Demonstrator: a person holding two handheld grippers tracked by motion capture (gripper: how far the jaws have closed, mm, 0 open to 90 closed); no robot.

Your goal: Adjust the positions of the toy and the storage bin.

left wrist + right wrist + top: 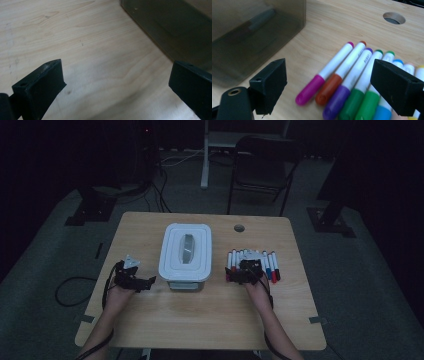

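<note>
Both grippers sat low over a light wooden table (200,315), each held in one of the person's hands. Right gripper (244,271) had its two black jaws spread wide apart, gripping nothing, and hovered over the near ends of a row of markers (252,262). In the right gripper view, that gripper (329,82) framed the row between its jaws: white barrels lying side by side and touching, with coloured caps pointing toward the camera. From its left they ran magenta marker (325,73), orange marker (342,72), purple marker (349,81), then two green ones and a blue one; the rest were hidden behind the right jaw.

Left gripper (134,277) also had its jaws wide apart and empty, over bare wood just left of a storage box (185,255). In the left gripper view, the gripper (116,82) showed only tabletop between its jaws, with the box's dark wall (170,27) at the upper right.

The box stood at the table's middle, between the two grippers, with smoky translucent walls and a white lid closed on top. A dim, long shape seemed to show through the wall, too blurred to identify. A round hole (239,227) pierced the table beyond the markers.
</note>
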